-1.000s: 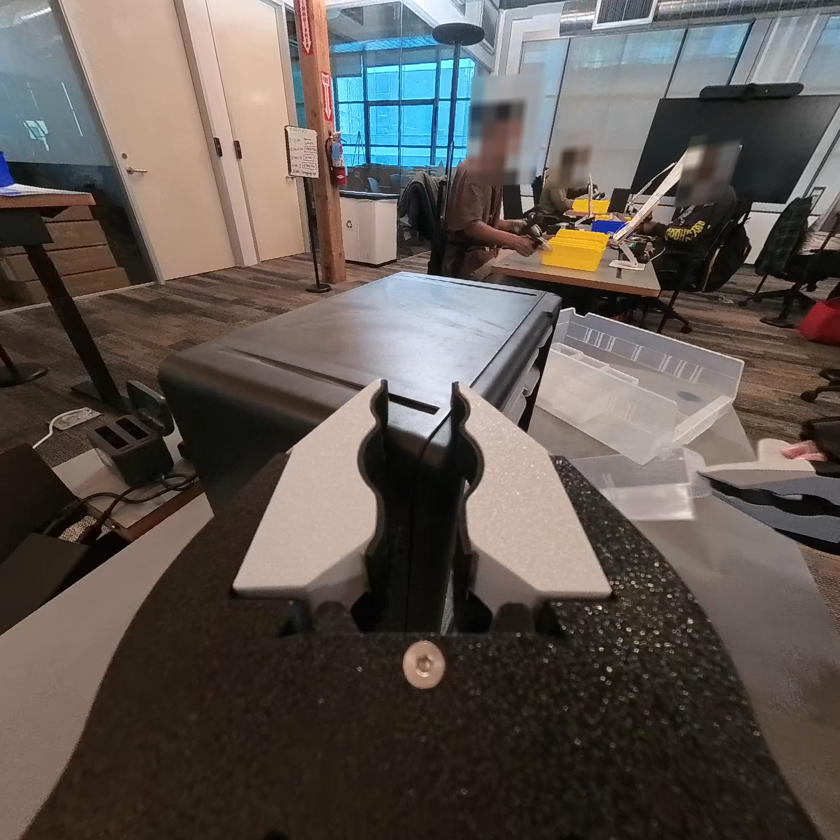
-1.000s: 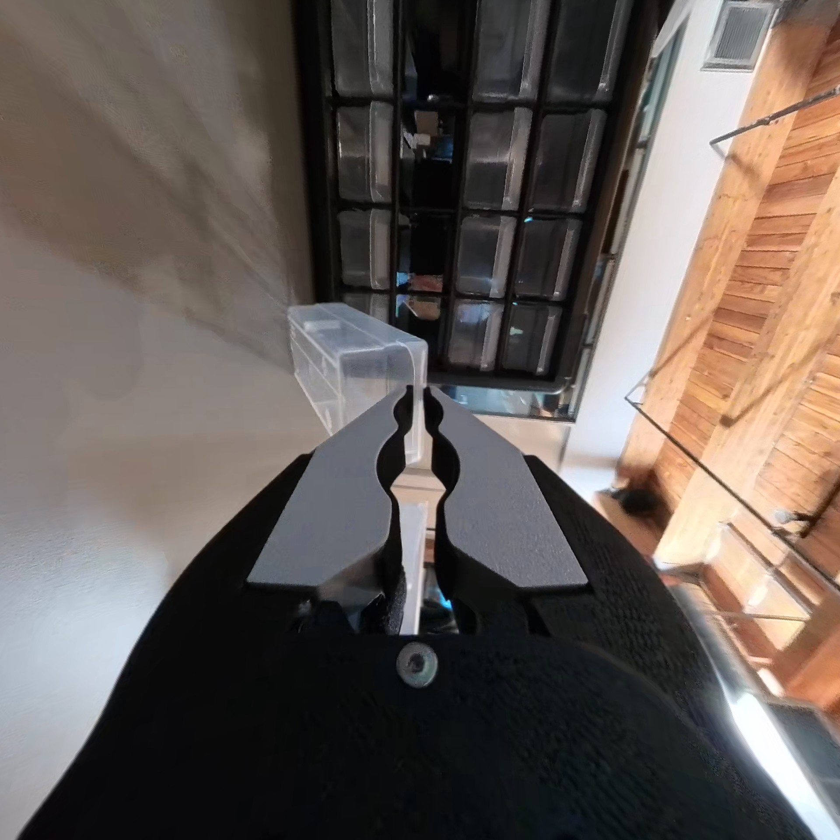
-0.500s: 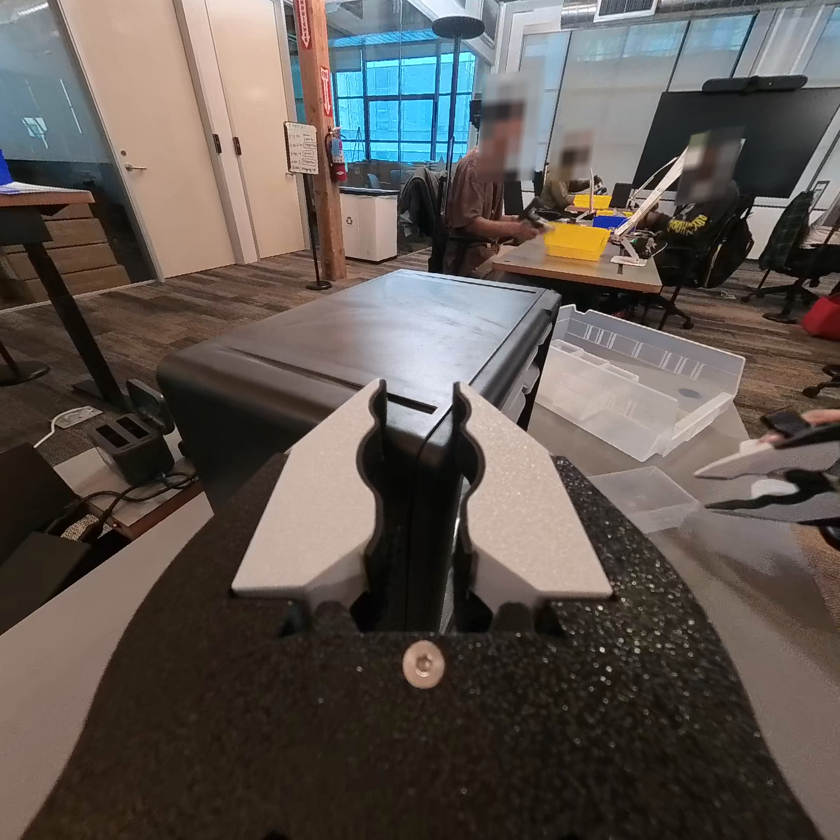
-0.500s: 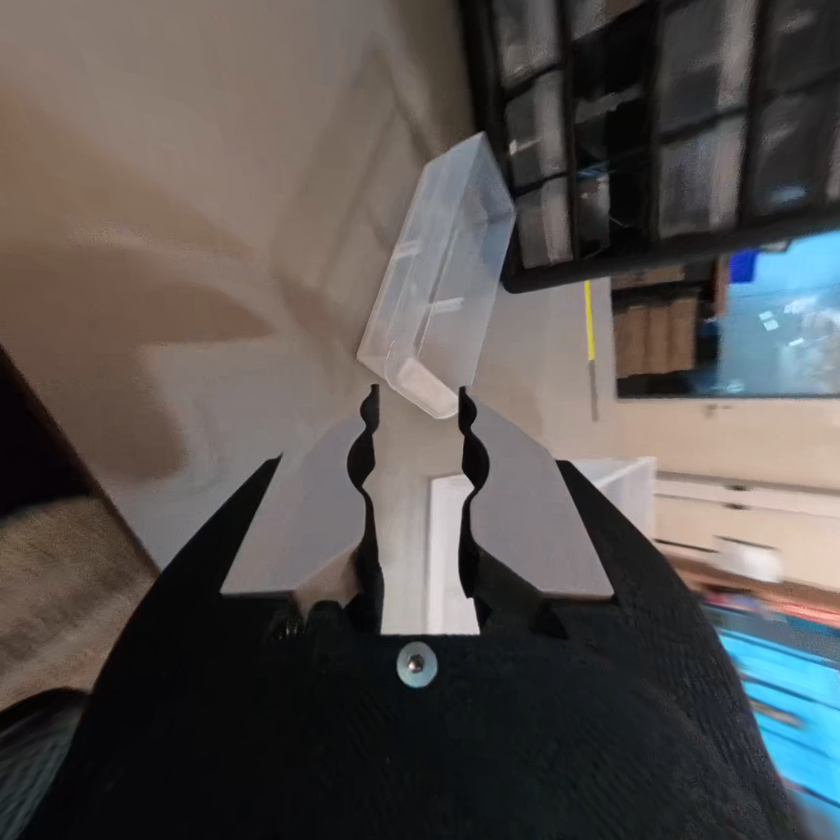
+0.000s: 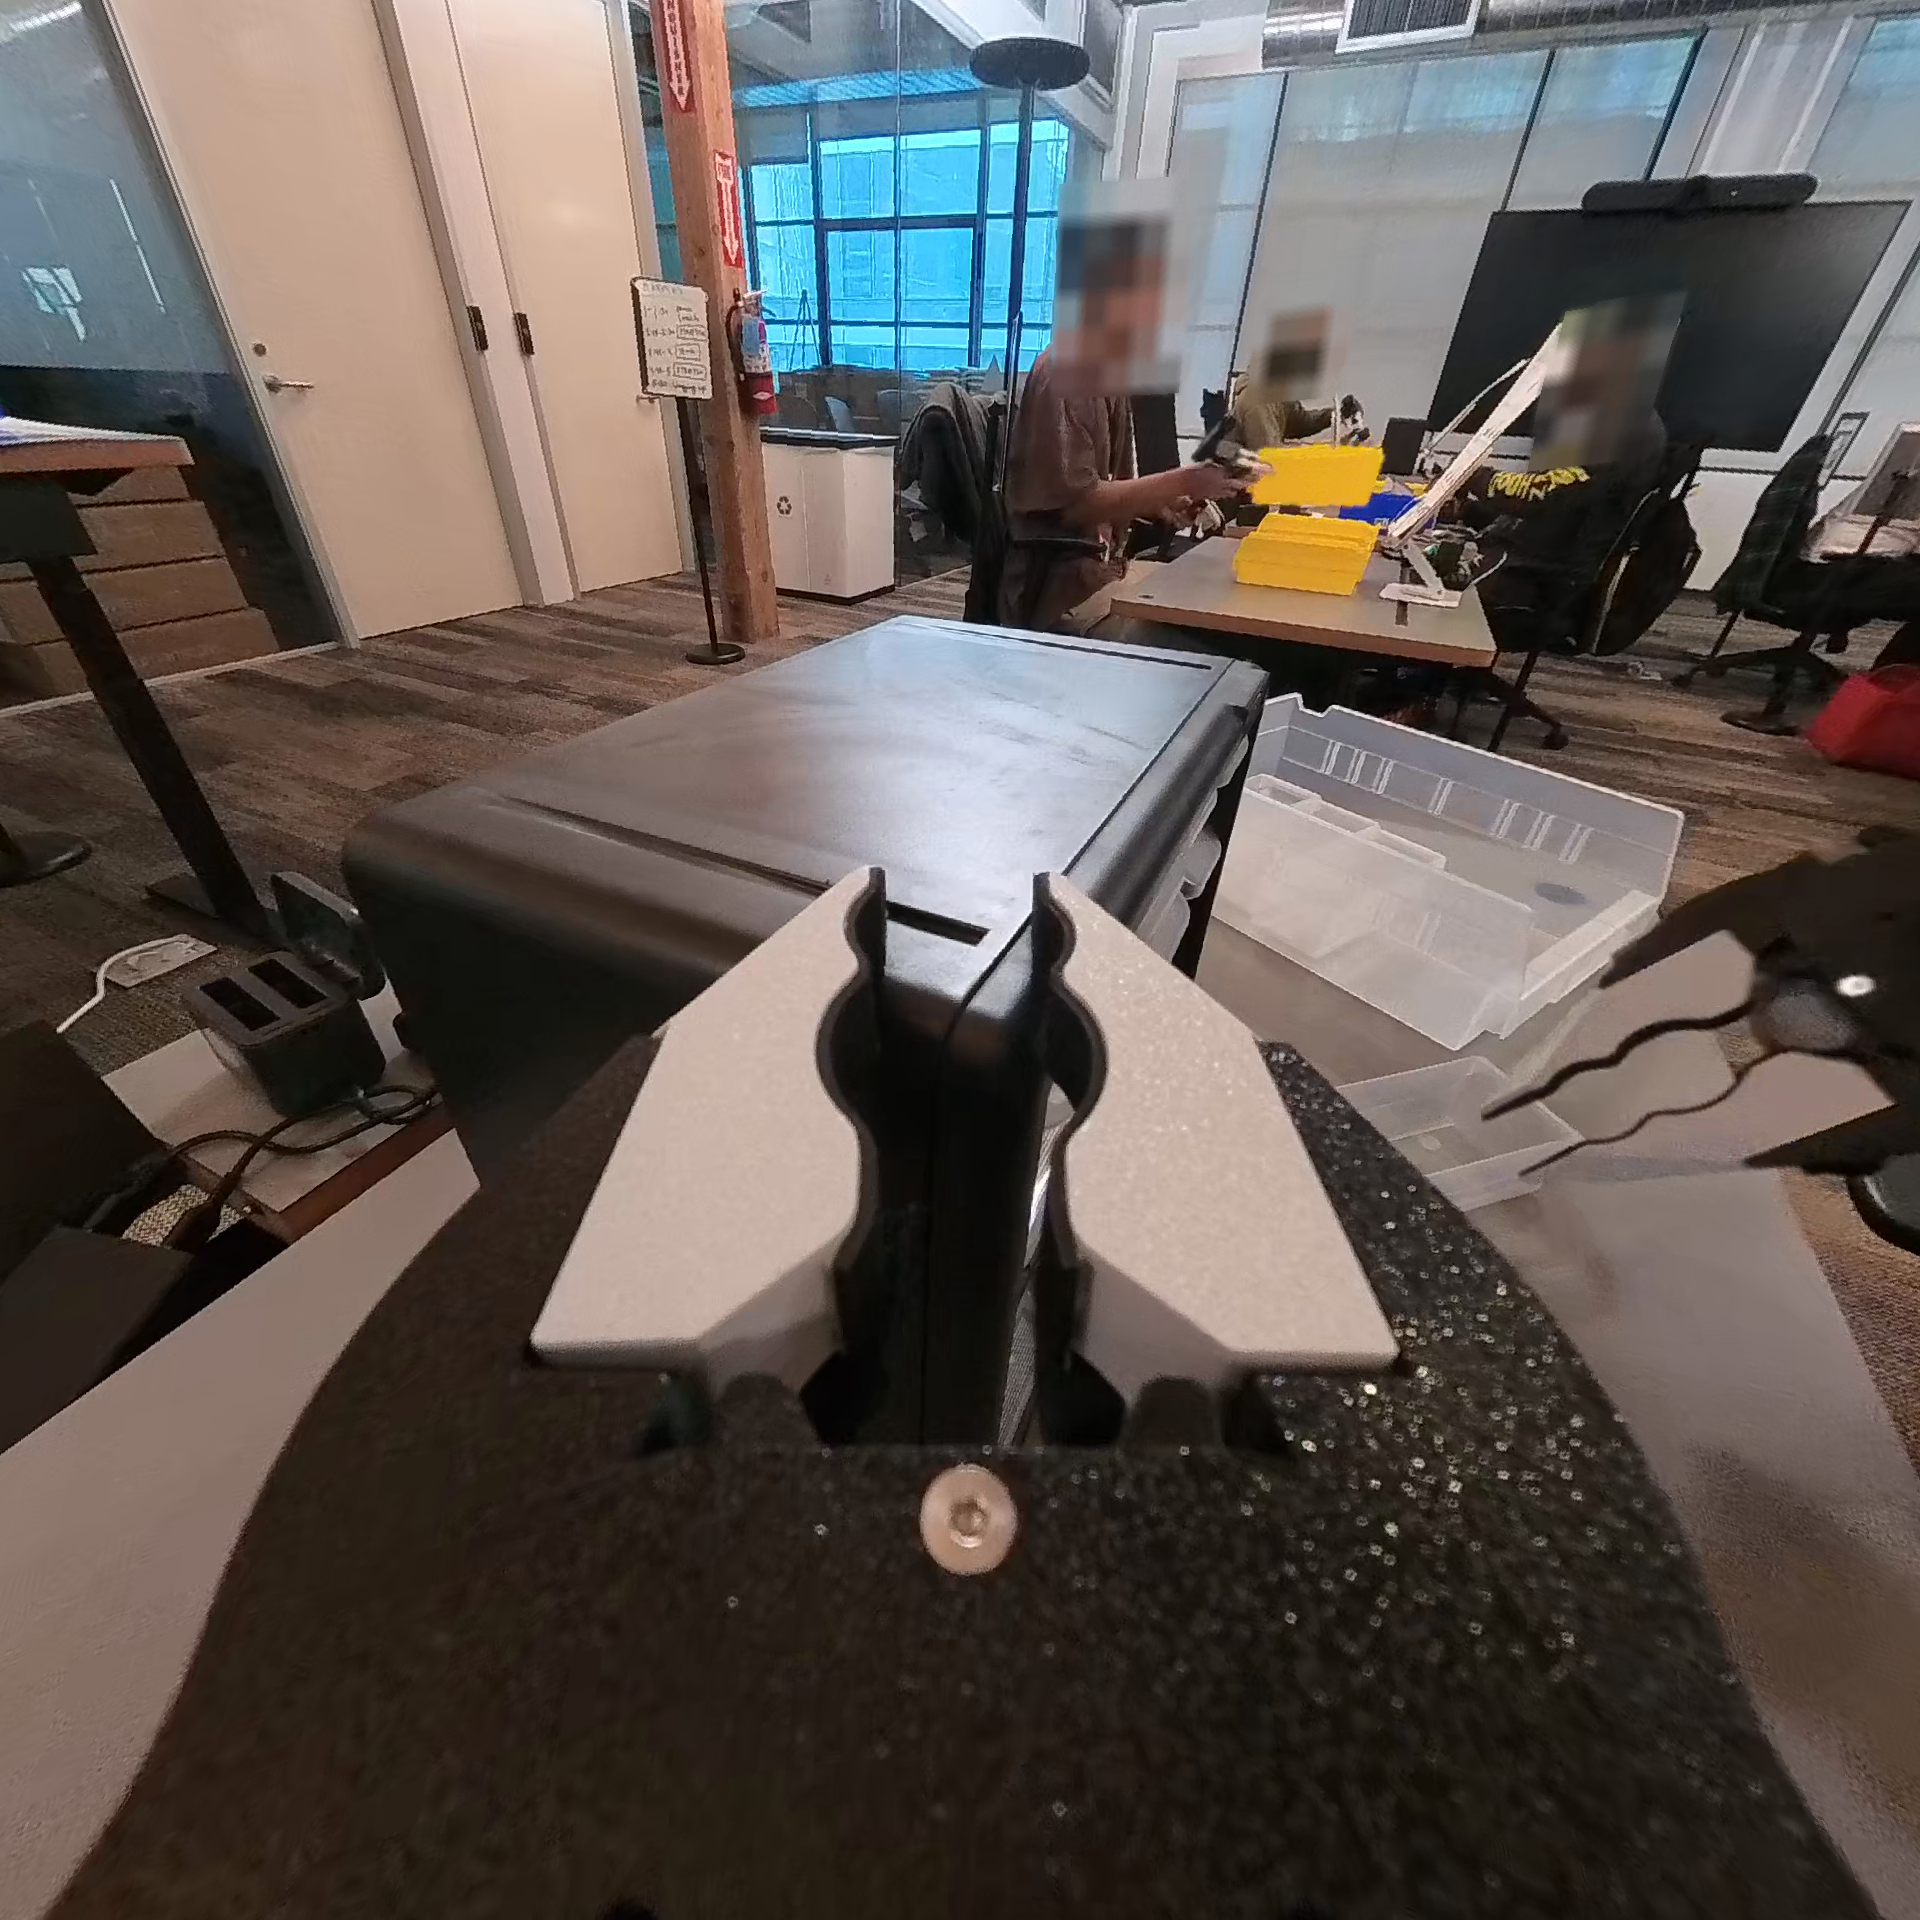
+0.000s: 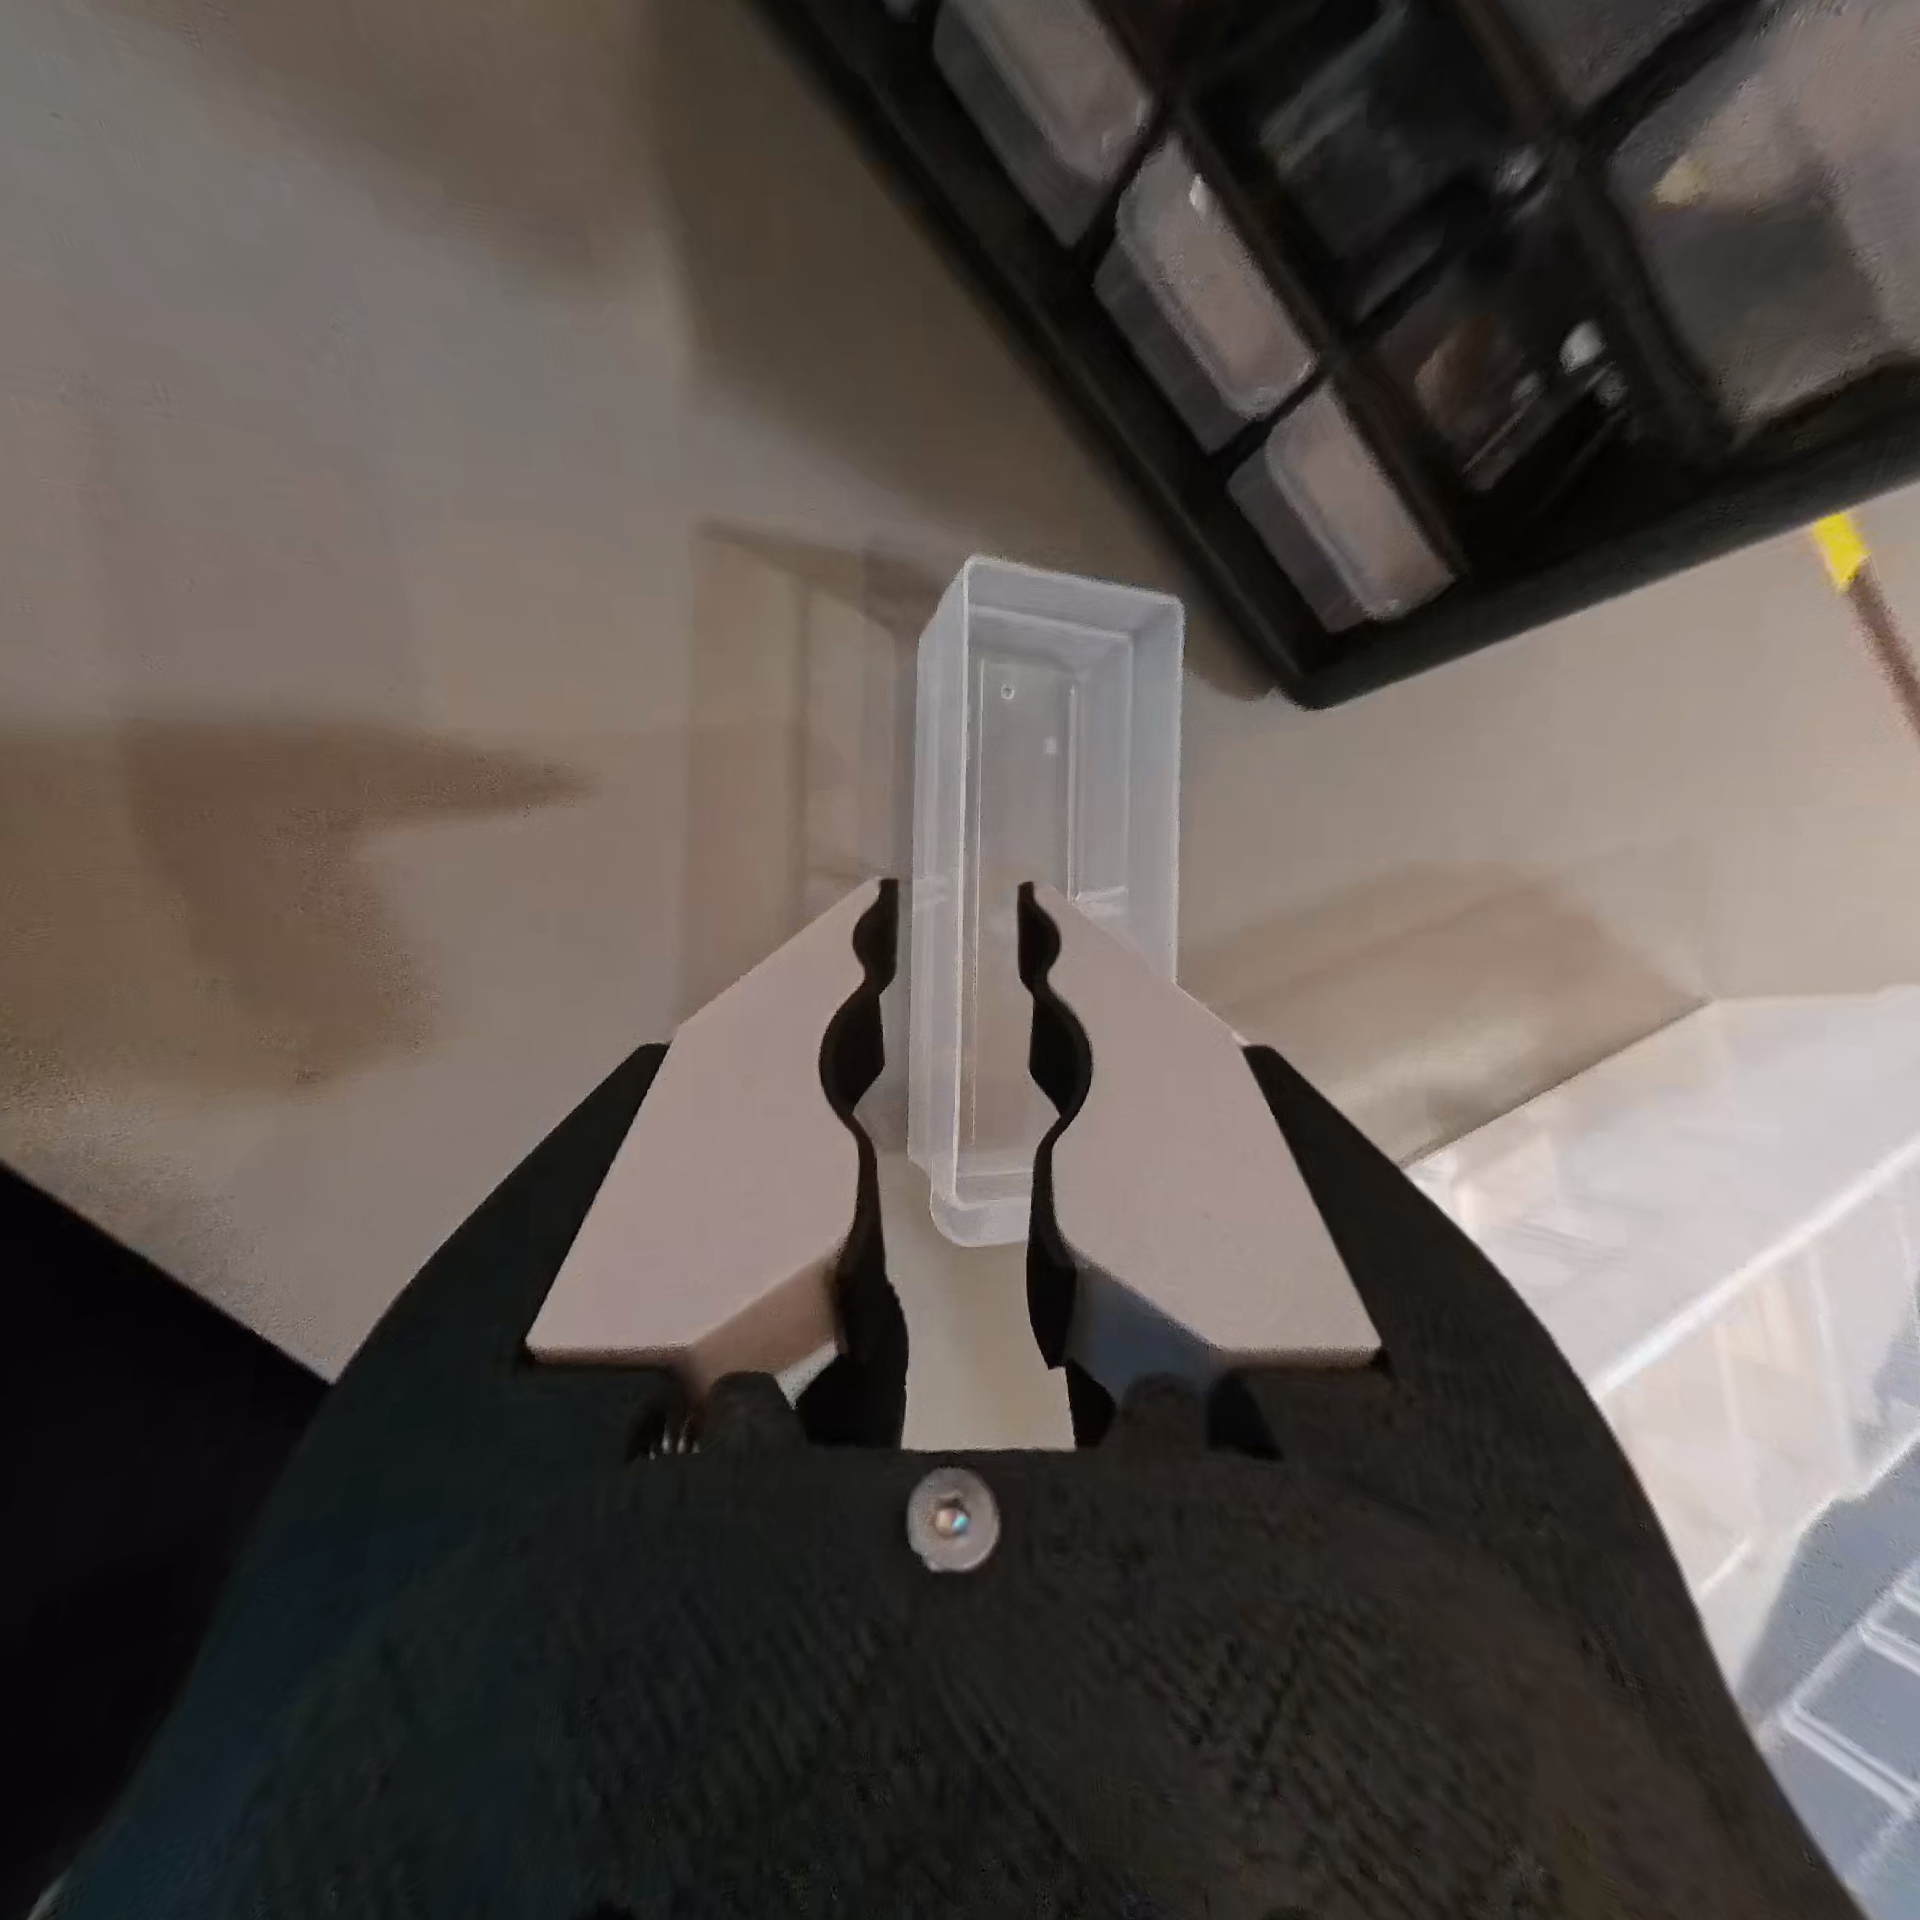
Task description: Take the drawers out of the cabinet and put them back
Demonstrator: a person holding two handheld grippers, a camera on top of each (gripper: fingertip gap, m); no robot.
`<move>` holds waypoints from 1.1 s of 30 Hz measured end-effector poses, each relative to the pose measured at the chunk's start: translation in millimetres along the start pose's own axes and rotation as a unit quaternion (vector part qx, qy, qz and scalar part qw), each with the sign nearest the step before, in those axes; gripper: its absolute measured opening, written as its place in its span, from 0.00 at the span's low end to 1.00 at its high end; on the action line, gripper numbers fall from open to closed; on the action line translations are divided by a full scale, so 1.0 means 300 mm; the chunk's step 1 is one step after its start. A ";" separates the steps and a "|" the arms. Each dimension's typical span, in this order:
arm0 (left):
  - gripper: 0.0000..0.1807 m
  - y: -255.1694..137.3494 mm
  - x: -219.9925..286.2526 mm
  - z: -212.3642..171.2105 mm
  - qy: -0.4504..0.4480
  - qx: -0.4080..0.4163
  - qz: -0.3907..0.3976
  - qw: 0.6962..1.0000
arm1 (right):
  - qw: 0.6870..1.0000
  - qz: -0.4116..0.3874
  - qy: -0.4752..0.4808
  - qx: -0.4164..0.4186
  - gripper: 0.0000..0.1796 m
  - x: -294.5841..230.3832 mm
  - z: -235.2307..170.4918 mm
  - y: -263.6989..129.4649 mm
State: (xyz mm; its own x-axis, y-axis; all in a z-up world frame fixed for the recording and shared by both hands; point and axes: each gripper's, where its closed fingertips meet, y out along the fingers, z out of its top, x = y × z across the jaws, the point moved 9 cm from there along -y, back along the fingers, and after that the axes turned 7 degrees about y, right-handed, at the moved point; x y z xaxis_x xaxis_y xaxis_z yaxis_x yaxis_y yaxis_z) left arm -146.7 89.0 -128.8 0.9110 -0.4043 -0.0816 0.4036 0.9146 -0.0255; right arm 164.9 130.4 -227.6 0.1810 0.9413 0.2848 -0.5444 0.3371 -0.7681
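Note:
The black drawer cabinet [image 5: 831,769] stands on the pale table, seen from behind in the left wrist view. My left gripper [image 5: 961,894] is shut on its near back corner edge. In the right wrist view the cabinet's front [image 6: 1455,260] shows rows of clear drawers at the upper right. A small clear drawer [image 6: 1049,790] lies open side up on the table [image 6: 416,416]. My right gripper [image 6: 951,899] is open just over its near end, not gripping it. The left wrist view also shows the right gripper [image 5: 1504,1143] open above this drawer [image 5: 1423,1117].
A large clear plastic tray [image 5: 1455,883] lies on the table beside the cabinet, also in the right wrist view [image 6: 1662,1247]. A black charger box [image 5: 281,1023] with cables sits at the left. People work at a desk with yellow bins [image 5: 1304,540] behind.
My right gripper opened and let go of the small clear drawer, which now lies on the table. The gripper turned and sits over the drawer's near end. The left gripper stayed still.

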 end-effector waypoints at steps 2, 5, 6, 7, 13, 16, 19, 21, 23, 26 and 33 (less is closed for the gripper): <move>0.14 0.000 0.000 0.000 0.000 0.000 0.000 1.000 | 0.999 0.009 0.004 -0.048 0.13 0.002 0.002 0.044; 0.14 0.000 0.001 0.000 0.001 -0.001 -0.001 1.000 | 0.996 0.025 0.017 -0.078 0.11 0.010 -0.001 0.088; 0.15 -0.001 0.002 0.000 0.002 -0.002 -0.002 1.000 | 0.997 0.028 0.011 -0.074 0.06 0.012 -0.001 0.095; 0.16 -0.001 0.004 0.001 0.005 -0.002 -0.005 1.000 | 0.997 0.030 0.003 -0.069 0.02 0.013 -0.002 0.099; 0.16 -0.001 0.005 0.001 0.004 -0.002 -0.006 1.000 | 0.999 0.023 -0.031 -0.017 0.00 0.009 0.027 -0.024; 0.16 -0.001 0.005 0.002 0.004 -0.004 -0.005 1.000 | 0.998 -0.064 -0.021 0.012 0.00 0.110 0.006 -0.194; 0.16 -0.002 0.006 0.002 0.005 -0.004 -0.005 1.000 | 0.987 -0.159 0.002 -0.012 0.00 0.271 -0.088 -0.348; 0.16 -0.002 0.006 0.002 0.005 -0.005 -0.005 1.000 | 0.983 -0.177 0.007 -0.048 0.00 0.371 -0.170 -0.397; 0.16 -0.001 0.007 0.002 0.006 -0.005 -0.004 1.000 | 0.985 -0.152 0.000 -0.078 0.00 0.439 -0.246 -0.397; 0.17 -0.001 0.009 0.003 0.009 -0.008 -0.002 1.000 | 0.988 -0.102 -0.019 -0.112 0.00 0.484 -0.325 -0.342; 0.16 -0.003 0.007 0.004 0.001 -0.006 -0.003 1.000 | 0.979 0.046 -0.107 -0.170 0.00 0.484 -0.383 -0.176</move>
State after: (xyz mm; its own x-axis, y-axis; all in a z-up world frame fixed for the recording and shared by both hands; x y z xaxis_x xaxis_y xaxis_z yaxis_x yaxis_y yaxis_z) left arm -145.0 87.4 -127.9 0.9083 -0.4100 -0.0833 0.4083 0.9121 -0.0378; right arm 314.0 251.1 -211.5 -0.0507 0.9552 0.2917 -0.2401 0.2718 -0.9319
